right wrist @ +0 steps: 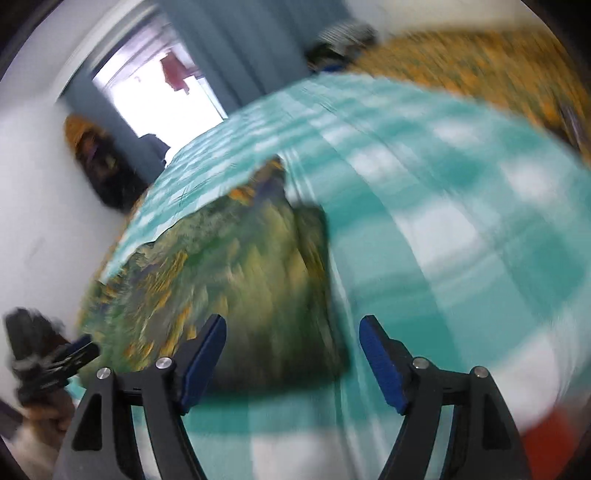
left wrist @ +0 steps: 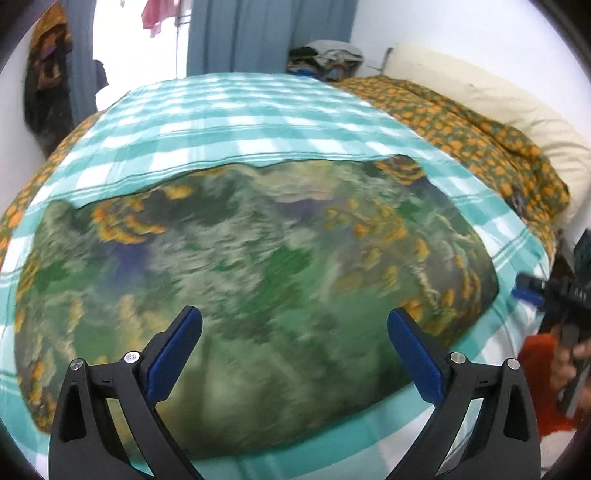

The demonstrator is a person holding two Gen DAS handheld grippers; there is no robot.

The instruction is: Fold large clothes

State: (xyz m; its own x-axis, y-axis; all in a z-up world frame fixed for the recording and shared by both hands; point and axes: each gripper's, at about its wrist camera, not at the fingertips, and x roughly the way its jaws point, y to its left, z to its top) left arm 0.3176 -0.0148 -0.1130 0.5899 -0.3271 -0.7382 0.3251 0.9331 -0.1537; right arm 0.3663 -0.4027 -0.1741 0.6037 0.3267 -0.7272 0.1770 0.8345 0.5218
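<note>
A large green garment point(left wrist: 258, 258) with orange and yellow flower print lies folded flat on the teal checked sheet point(left wrist: 240, 122) of a bed. My left gripper point(left wrist: 294, 314) hovers over the garment's near part, open, with nothing between its blue pads. In the right wrist view, which is blurred, the same garment point(right wrist: 240, 277) shows its right corner. My right gripper point(right wrist: 293, 321) hangs open above that corner and the sheet point(right wrist: 443, 221), holding nothing. It also shows at the right edge of the left wrist view, as the right gripper point(left wrist: 532, 291) held in a hand.
An orange-flowered blanket point(left wrist: 480, 147) and a cream pillow point(left wrist: 480, 92) lie at the bed's far right. A clothes pile point(left wrist: 325, 59) sits by the grey-blue curtain point(left wrist: 258, 33). Dark clothes point(left wrist: 48, 88) hang on the left wall. An orange-red cloth point(left wrist: 535, 362) is beside the bed's right edge.
</note>
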